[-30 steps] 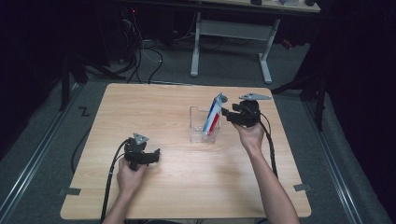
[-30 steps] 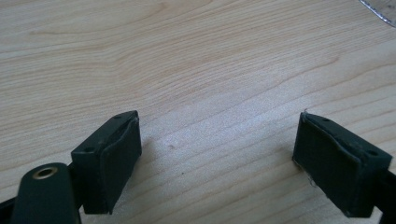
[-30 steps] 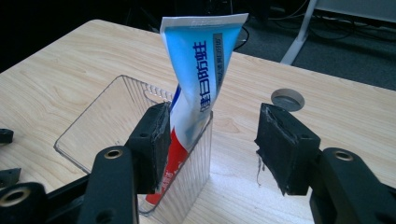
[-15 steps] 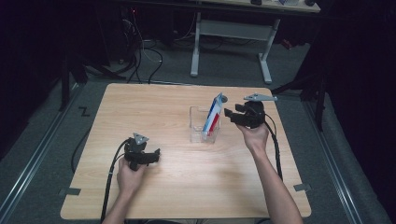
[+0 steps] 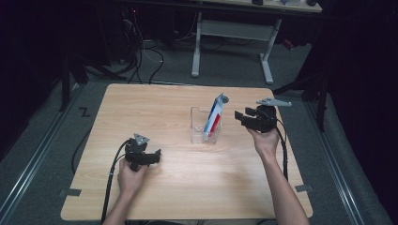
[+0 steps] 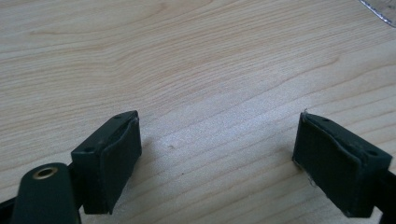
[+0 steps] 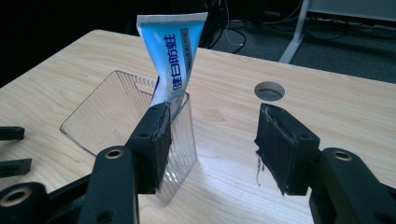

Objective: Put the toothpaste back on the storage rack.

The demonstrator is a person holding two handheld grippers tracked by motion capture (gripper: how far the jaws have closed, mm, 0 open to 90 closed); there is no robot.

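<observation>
A blue, white and red toothpaste tube (image 5: 215,115) leans upright in a clear plastic holder (image 5: 199,126) at the middle of the wooden table (image 5: 178,187). My right gripper (image 5: 240,116) hangs just right of the holder, pointing at it, open; its jaws have just closed a little with nothing between them. In the right gripper view the tube (image 7: 175,60) and holder (image 7: 107,112) stand behind the left jaw, outside the gap of the right gripper (image 7: 212,144). My left gripper (image 5: 157,156) rests low at the front left, open over bare wood (image 6: 217,158).
A round cable hole (image 7: 269,90) sits in the tabletop behind the holder. Dark floor, cables and a white desk frame (image 5: 232,33) lie beyond the table's far edge. Tape marks (image 5: 304,188) sit at the front corners.
My right gripper has drawn back to the right, away from the holder and tube. The left hand has stayed put.
</observation>
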